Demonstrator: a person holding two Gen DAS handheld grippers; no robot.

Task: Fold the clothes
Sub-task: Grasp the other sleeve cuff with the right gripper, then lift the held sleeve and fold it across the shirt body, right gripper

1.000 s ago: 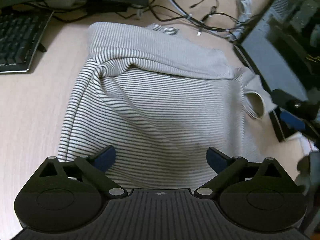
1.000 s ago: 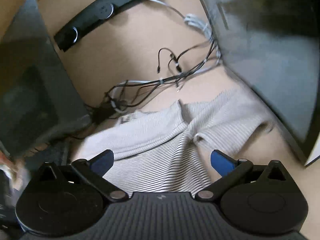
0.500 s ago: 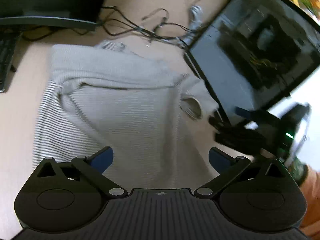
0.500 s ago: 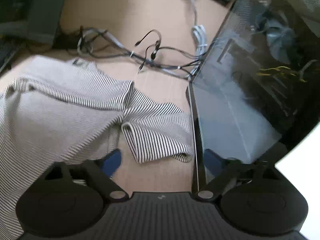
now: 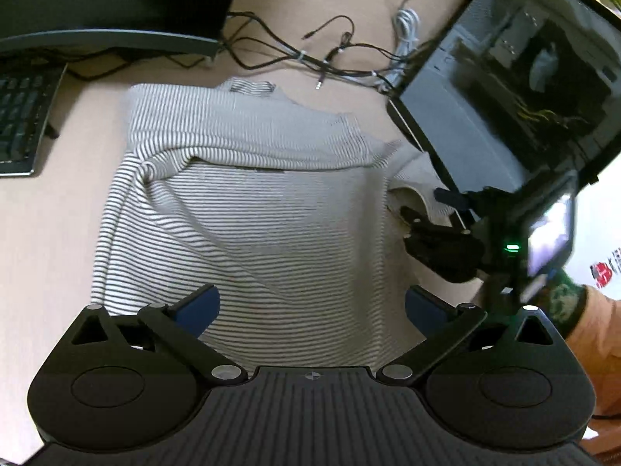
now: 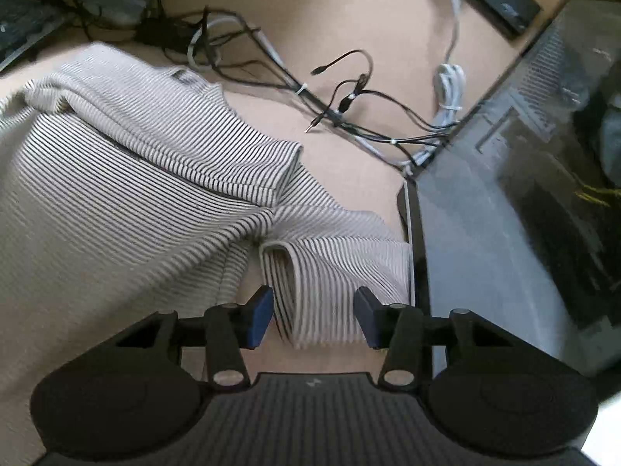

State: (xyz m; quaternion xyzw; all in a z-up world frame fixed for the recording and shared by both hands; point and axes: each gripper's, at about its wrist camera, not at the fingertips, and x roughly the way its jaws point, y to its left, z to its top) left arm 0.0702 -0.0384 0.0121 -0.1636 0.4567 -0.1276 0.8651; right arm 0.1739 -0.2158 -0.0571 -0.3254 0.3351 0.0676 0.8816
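Note:
A grey-and-white striped shirt (image 5: 252,202) lies spread on the tan desk, its top part folded down. My left gripper (image 5: 310,306) hovers open over the shirt's near hem with nothing between its fingers. The shirt's right sleeve (image 6: 330,272) sticks out toward the computer case. My right gripper (image 6: 313,312) is low at that sleeve's cuff. Its jaws are closing with the cuff between the blue pads, and I see no pad pressing on the cloth. In the left wrist view the right gripper (image 5: 427,206) sits at the sleeve end, beside the case.
A glass-sided computer case (image 6: 524,213) stands right against the sleeve. Loose cables (image 6: 349,97) lie behind the shirt. A keyboard (image 5: 19,128) and a monitor base (image 5: 108,39) are at the far left. A person's orange sleeve (image 5: 597,334) shows at the right edge.
My right gripper rolled level, dropped to the sleeve cuff, and its jaws narrowed around it. The left gripper rose slightly and stayed open.

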